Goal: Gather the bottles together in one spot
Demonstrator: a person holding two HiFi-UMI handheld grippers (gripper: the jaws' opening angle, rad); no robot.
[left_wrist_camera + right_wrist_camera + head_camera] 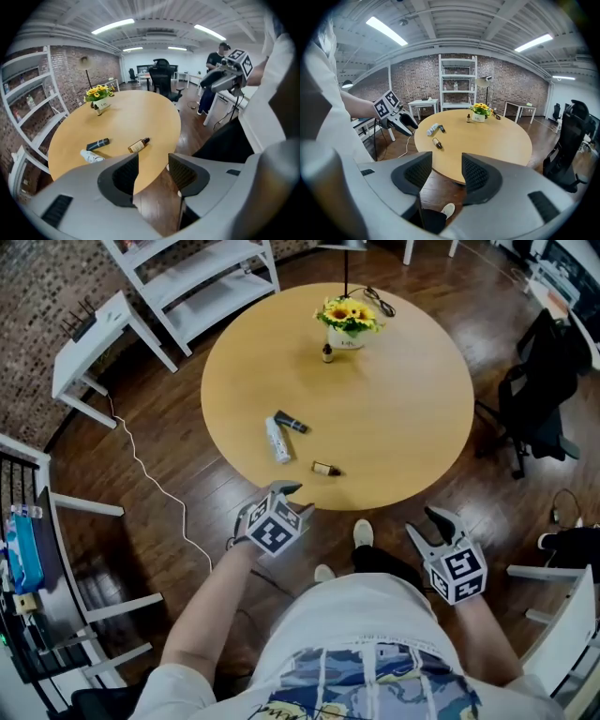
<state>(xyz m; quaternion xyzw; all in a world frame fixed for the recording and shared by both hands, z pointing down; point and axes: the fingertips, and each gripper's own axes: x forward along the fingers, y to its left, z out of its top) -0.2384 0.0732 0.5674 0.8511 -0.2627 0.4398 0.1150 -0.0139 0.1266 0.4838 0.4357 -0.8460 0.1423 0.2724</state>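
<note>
Grey plastic nearest: left gripper [286,489] just off the table's near edge, jaws apart with nothing between them; right gripper [433,521] further right over the dark floor, jaws likewise apart and empty. No bottle held, and by the look of it nothing gathered yet. On the round wooden table [412,409], close to the near edge: amber bottle [325,468] lying on its side, alone. Just beyond and to the left: white bottle [277,441] lying flat, dark tube [291,422] close by its far end, touching or not hard to tell. Well apart at the far side: small brown dropper bottle [327,353] upright, just beside the white pot [345,339]. In that pot: yellow sunflowers [347,313]. Seemingly left to do: bringing all four to one spot.
</note>
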